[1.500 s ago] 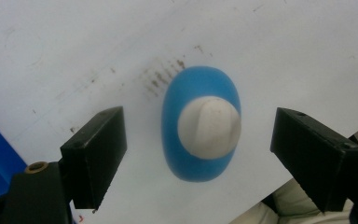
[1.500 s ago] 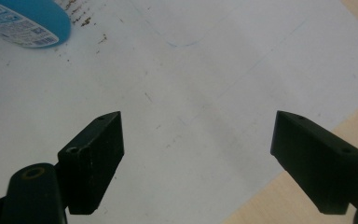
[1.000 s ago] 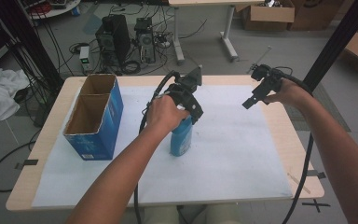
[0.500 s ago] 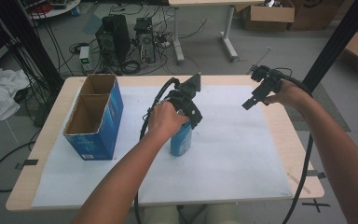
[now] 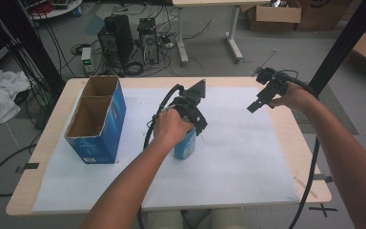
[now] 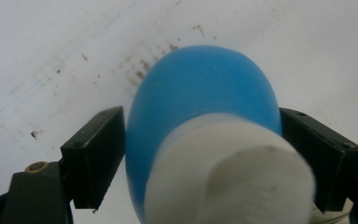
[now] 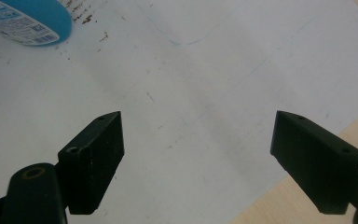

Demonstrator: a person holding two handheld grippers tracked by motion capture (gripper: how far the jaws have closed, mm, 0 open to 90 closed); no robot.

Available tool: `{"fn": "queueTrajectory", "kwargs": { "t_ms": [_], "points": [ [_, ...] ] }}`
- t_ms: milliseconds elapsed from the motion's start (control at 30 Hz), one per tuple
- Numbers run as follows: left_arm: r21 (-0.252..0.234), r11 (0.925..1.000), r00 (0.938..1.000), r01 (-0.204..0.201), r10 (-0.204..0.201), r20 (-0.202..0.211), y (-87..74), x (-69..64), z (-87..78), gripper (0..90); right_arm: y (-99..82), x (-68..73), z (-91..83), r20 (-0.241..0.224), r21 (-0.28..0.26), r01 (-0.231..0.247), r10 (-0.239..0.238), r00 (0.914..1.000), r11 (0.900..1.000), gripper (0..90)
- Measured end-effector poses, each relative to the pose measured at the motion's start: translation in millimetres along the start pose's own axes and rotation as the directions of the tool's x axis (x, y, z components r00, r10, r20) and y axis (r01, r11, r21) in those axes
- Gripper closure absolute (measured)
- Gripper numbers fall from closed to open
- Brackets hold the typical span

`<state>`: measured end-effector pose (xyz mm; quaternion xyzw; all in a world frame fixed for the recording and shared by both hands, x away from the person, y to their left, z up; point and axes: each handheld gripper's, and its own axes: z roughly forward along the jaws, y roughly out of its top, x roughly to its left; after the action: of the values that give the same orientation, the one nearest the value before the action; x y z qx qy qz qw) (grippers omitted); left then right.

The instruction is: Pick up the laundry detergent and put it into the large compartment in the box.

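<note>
My left claw point(image 6: 200, 158) grips the blue bottle point(image 5: 186, 144), which stands upright on the white sheet point(image 5: 248, 157) near the middle of the tabletop point(image 5: 310, 157), right of the open blue box point(image 5: 96, 121), while my right claw point(image 7: 198, 163) hangs wide apart over the sheet's far right side.

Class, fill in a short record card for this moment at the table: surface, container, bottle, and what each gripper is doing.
surface: wooden table covered by a white sheet, stained near the bottle
container: blue cardboard box, open top, two compartments, at the left of the table
bottle: blue bottle with white cap, upright mid-table
left gripper: above the bottle, jaws on either side of its body
right gripper: jaws wide open, nothing between them, held above the table's right part
</note>
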<state>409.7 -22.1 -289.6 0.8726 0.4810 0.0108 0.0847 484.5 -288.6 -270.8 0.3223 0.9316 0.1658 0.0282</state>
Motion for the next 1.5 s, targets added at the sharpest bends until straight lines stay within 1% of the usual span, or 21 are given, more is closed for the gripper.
{"fn": "queueTrajectory", "kwargs": {
  "t_ms": [167,633,733,1033,1167,1467,1500],
  "points": [
    [0.000,1.0000,1.0000,0.008,-0.008,0.001,-0.4,1.1,1.4,20.0,0.2,-0.2,-0.1,0.000,-0.001,0.000,0.000,1.0000,1.0000,17.2],
    [0.000,0.9999,0.9999,0.013,-0.013,-0.001,-1.2,0.7,2.2,23.8,1.5,1.2,0.4,0.000,-0.002,0.002,-0.002,1.0000,1.0000,17.3],
    [-0.003,0.9998,0.9998,0.020,-0.020,-0.002,-1.2,0.7,2.0,24.5,1.8,1.7,0.2,0.000,-0.003,0.006,-0.006,1.0000,1.0000,17.2],
    [0.001,0.9998,0.9998,0.018,-0.018,-0.006,-1.5,0.4,0.9,26.9,3.1,2.5,0.5,0.000,-0.001,0.009,-0.009,1.0000,1.0000,17.3],
    [-0.003,0.9996,0.9996,0.027,-0.027,-0.003,-1.7,1.3,0.7,28.0,3.9,3.0,0.4,-0.001,-0.004,0.011,-0.011,0.9999,0.9999,17.3],
    [-0.009,0.9996,0.9996,0.026,-0.026,-0.011,-2.4,1.0,1.0,29.6,4.4,3.9,1.0,-0.001,0.002,0.009,-0.009,1.0000,1.0000,17.4],
    [-0.016,0.9994,0.9995,0.031,-0.031,-0.008,-2.4,0.7,1.0,30.1,4.6,3.7,1.2,-0.002,-0.001,0.014,-0.014,0.9999,0.9999,17.4]
  ]
}}
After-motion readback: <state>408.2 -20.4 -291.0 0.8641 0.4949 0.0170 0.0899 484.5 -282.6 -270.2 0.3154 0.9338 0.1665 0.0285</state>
